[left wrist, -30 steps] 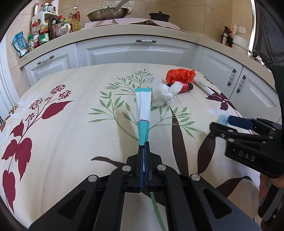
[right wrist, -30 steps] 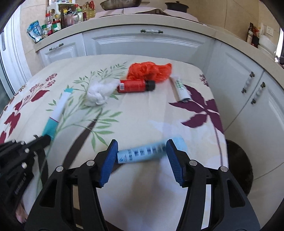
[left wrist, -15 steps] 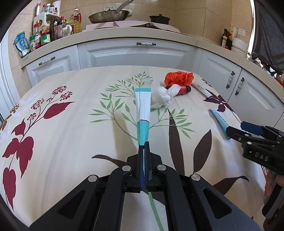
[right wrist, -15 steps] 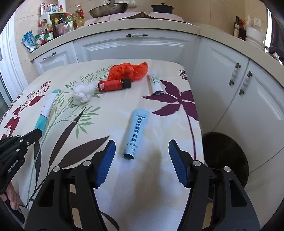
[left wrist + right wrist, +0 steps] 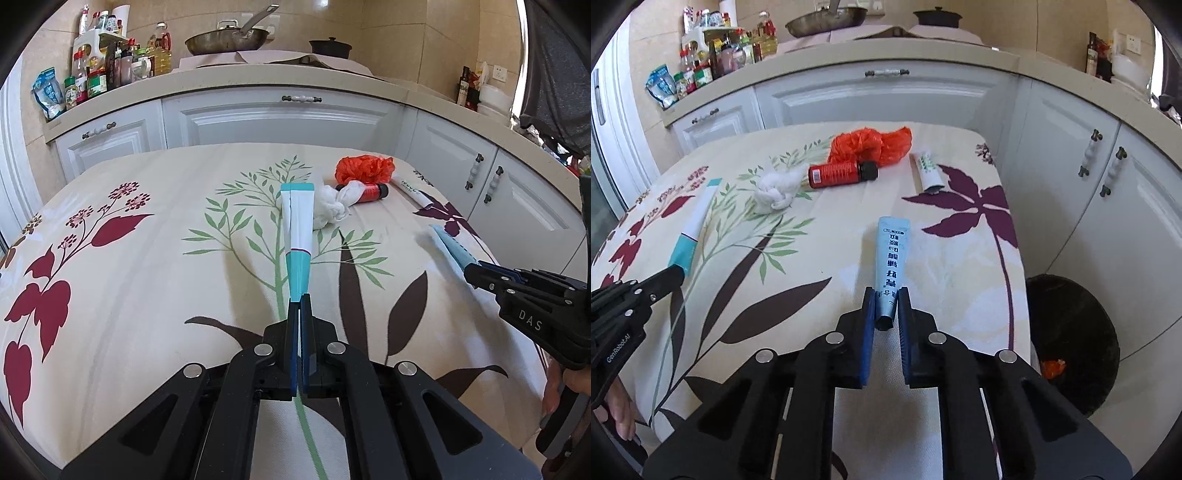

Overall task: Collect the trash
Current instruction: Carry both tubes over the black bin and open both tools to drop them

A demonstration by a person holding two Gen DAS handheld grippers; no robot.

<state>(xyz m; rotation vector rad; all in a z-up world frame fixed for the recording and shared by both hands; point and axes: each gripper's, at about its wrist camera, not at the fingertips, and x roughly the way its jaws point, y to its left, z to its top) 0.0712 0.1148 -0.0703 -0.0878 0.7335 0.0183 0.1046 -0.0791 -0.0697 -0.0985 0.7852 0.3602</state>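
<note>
Each hand-held gripper, left [image 5: 300, 301] and right [image 5: 886, 295], is clamped on a light, squashy tube's [image 5: 891, 258] stiffer cap end.

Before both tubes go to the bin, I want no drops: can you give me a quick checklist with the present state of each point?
1. Left tool shut on teal tube: ok.
2. Right tool shut on blue tube: ok.
3. Both tubes lifted off the tablecloth: cannot tell.
4. Bin in view, right of the table: ok.
5. Bin mouth open: ok.
6. Path to bin free of bottle and tissue: ok.
</note>
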